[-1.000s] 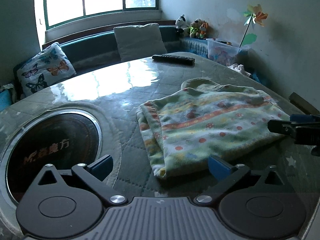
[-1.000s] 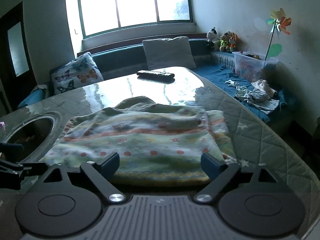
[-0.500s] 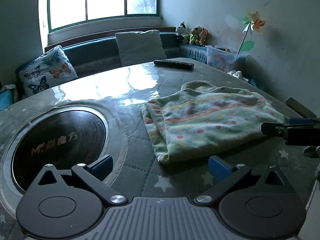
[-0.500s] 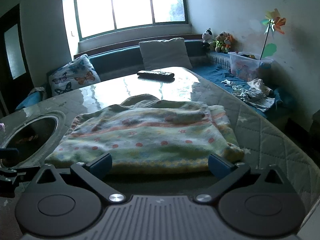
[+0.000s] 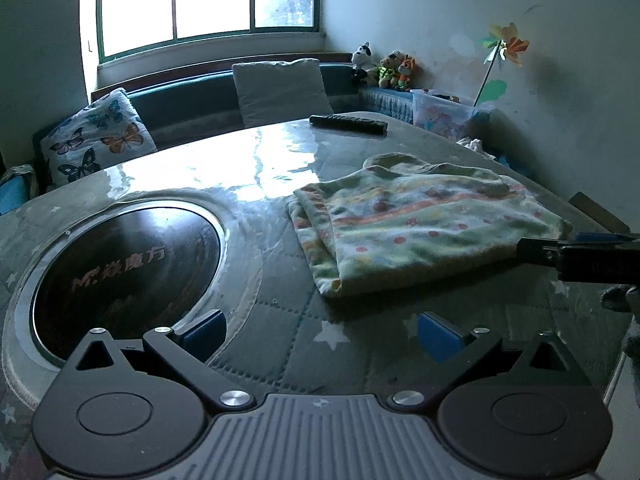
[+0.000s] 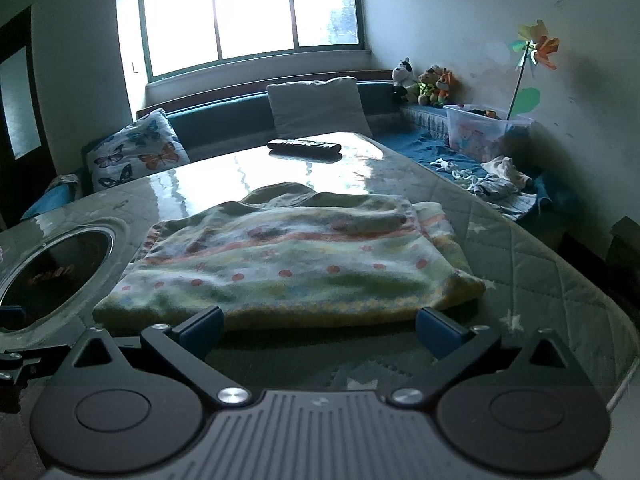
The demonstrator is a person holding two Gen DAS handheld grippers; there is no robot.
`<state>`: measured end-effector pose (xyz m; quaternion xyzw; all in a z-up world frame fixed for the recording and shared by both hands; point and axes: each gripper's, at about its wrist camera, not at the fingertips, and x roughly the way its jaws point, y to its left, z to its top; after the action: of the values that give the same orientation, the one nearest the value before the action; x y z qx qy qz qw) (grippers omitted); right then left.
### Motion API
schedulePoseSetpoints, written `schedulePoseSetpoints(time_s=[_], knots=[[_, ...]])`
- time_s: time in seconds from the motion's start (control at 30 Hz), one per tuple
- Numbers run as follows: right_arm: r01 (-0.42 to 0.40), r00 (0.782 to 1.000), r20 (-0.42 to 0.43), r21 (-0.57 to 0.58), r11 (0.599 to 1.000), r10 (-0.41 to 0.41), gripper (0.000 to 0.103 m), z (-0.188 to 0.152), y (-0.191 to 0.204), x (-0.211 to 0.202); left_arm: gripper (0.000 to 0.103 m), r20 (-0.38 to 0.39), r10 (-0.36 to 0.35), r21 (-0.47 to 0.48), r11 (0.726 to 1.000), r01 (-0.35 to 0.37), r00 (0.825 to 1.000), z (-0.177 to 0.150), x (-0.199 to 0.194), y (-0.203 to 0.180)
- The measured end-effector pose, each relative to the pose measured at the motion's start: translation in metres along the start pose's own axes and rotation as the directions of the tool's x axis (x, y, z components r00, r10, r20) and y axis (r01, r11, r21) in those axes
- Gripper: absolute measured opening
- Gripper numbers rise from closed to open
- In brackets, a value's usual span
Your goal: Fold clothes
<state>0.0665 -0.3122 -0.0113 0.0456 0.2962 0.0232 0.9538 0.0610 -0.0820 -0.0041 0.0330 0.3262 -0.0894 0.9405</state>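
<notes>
A pale green fleece garment (image 5: 420, 228) with stripes and red dots lies folded flat on the quilted table; it also shows in the right wrist view (image 6: 296, 264). My left gripper (image 5: 320, 330) is open and empty, hovering over the table near the garment's left front corner. My right gripper (image 6: 318, 326) is open and empty, just short of the garment's near edge. The right gripper's finger also shows at the right edge of the left wrist view (image 5: 576, 256), beside the garment's right corner.
A round dark glass cooktop (image 5: 124, 264) is set into the table at the left. A black remote control (image 6: 304, 146) lies at the table's far end. A bench with cushions (image 6: 316, 108), plush toys and a plastic box (image 6: 480, 132) runs behind; loose clothes (image 6: 500, 184) lie on it.
Both grippers have pulled back and up from the garment, which now lies farther ahead. The garment itself has not moved.
</notes>
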Motion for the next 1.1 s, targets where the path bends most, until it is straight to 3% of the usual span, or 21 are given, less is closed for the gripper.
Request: schedulePoseSetpoints(time_s=[0.4,1.1], knots=[[0.013,1.000,-0.008,-0.003,1.000,-0.013,0.103,-0.013,0.008,-0.006,0.103,-0.015,0.024,0.020,1.000,-0.024,1.000,-0.011,-0.006,-0.004],[0.008,1.000,-0.011,0.000,1.000,-0.008,0.103,-0.027,0.013,-0.018,0.103,-0.024,-0.004,0.026,1.000,0.005,1.000,-0.020,-0.018,-0.013]])
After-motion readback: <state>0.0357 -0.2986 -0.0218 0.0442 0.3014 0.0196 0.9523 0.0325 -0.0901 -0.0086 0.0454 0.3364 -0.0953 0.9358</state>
